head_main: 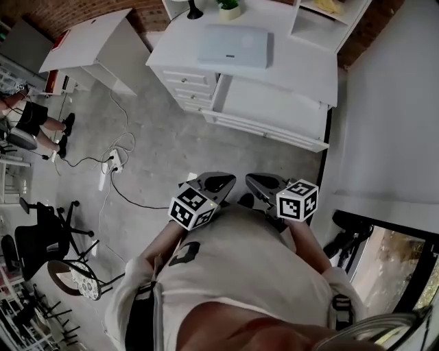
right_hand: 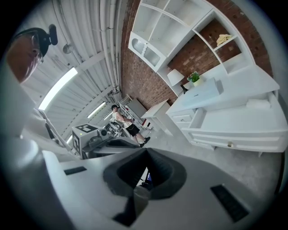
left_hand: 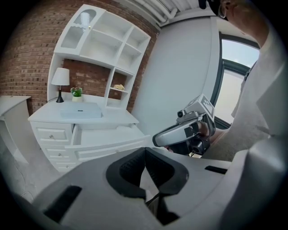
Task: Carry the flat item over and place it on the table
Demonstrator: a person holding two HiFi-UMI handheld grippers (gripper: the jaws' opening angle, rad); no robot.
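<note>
Left tongs (head_main: 217,182) and right tongs (head_main: 265,184) are closed, empty, at the chest (head_main: 240,253). Open floor (head_main: 171,140) lies before the bench (head_main: 305,79); the flat item (head_main: 233,46) lies on top, near its front edge. Upper shelves (head_main: 322,14) are cropped.

text: none legible | signs: none | labels: n/a

The floor (head_main: 171,137) in front of the white desk (head_main: 305,79) is open. A pulled-out drawer (head_main: 271,110) juts from the desk's front edge. A flat grey item (head_main: 235,46) lies mid-surface, with a lamp (head_main: 195,11) and a plant (head_main: 229,8) at the back edge. The right front corner is bare. Cables (head_main: 127,192) cross the floor at left.
</note>
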